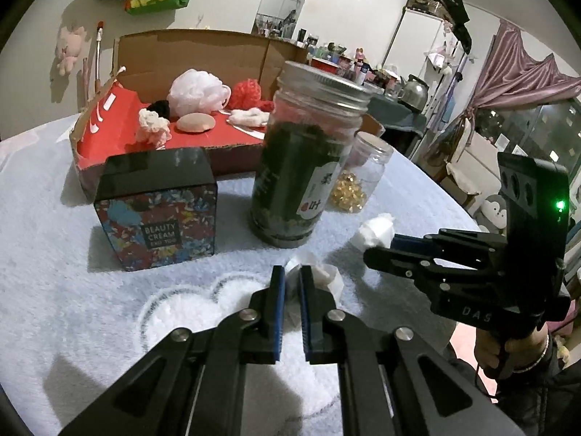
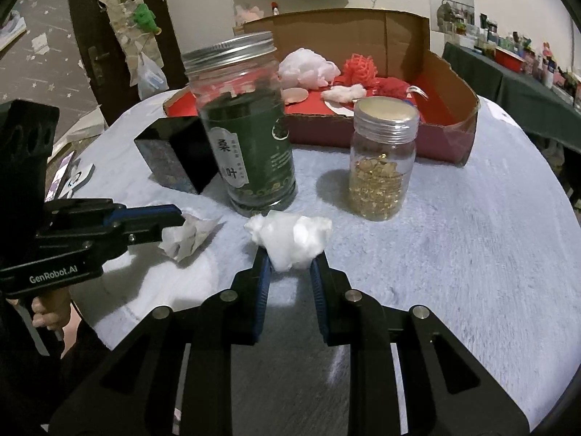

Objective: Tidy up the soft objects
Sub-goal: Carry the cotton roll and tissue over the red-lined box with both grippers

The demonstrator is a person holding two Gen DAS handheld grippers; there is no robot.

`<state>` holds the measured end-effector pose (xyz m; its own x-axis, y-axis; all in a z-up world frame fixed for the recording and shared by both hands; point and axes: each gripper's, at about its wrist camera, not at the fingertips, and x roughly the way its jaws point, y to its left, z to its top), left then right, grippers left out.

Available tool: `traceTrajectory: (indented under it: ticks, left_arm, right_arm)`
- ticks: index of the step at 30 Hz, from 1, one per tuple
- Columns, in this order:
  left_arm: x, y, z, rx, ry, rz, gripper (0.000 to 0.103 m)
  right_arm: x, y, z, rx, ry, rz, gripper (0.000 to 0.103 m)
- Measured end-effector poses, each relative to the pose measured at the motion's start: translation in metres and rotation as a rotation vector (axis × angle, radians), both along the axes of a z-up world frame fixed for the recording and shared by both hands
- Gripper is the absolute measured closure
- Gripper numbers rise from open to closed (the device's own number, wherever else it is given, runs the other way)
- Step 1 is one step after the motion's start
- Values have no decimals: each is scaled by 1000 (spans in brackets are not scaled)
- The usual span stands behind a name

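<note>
1. Right wrist view shows the right gripper [image 2: 288, 265] with its jaws pinching a white cotton wad [image 2: 290, 238], which sits just in front of the green tea jar [image 2: 247, 134].
2. Left wrist view shows the left gripper [image 1: 288, 283] with its jaws pressed onto a crumpled white wrapper [image 1: 319, 276], also just in front of the tea jar [image 1: 301, 152] and a little to its left as the right wrist view has it [image 2: 187, 236].
3. The cotton wad [image 1: 374, 232] and the wrapper lie near each other but apart, both low over the pale blue fleece cover [image 2: 472, 236] of the bench.
4. A smaller clear jar [image 2: 381, 160] holding gold pieces stands just to the right of the tea jar, upright with its lid on.
5. A dark box [image 1: 159, 214] printed "BEAUTY CREAM" stands just to the left of the tea jar.
6. Behind the tea jar lies an open cardboard box [image 1: 196, 51] with a red lining.
7. Inside that box rest a white mesh puff [image 1: 196, 91], a red mesh puff [image 1: 247, 92], a beige pad [image 1: 196, 122], a cream scrunchie [image 1: 154, 127] and another white wad [image 1: 248, 116].
8. A person's hand [image 1: 508, 348] grips the right gripper's handle, well to the right of the tea jar.
</note>
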<state>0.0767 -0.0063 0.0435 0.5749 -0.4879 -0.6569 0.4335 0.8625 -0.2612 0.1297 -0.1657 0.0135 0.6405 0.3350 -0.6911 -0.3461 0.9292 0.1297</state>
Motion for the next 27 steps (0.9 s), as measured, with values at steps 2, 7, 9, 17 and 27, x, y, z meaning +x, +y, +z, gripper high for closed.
traceTrajectory:
  ticks: [2, 7, 9, 17, 27]
  left_arm:
    - [-1, 2, 2, -1, -5, 5, 95]
    - [0, 11, 7, -3, -18, 27, 95]
    - [0, 16, 8, -4, -22, 40, 95]
    - [2, 46, 10, 5, -24, 102, 95]
    - [2, 89, 10, 27, -18, 203, 95]
  right_arm:
    - [-1, 0, 0, 2, 1, -1, 82]
    - [-4, -6, 1, 12, 5, -13, 82]
    - [-5, -9, 1, 11, 7, -22, 82]
    - [-6, -25, 3, -2, 12, -60, 82]
    - [-1, -51, 4, -21, 23, -122, 82]
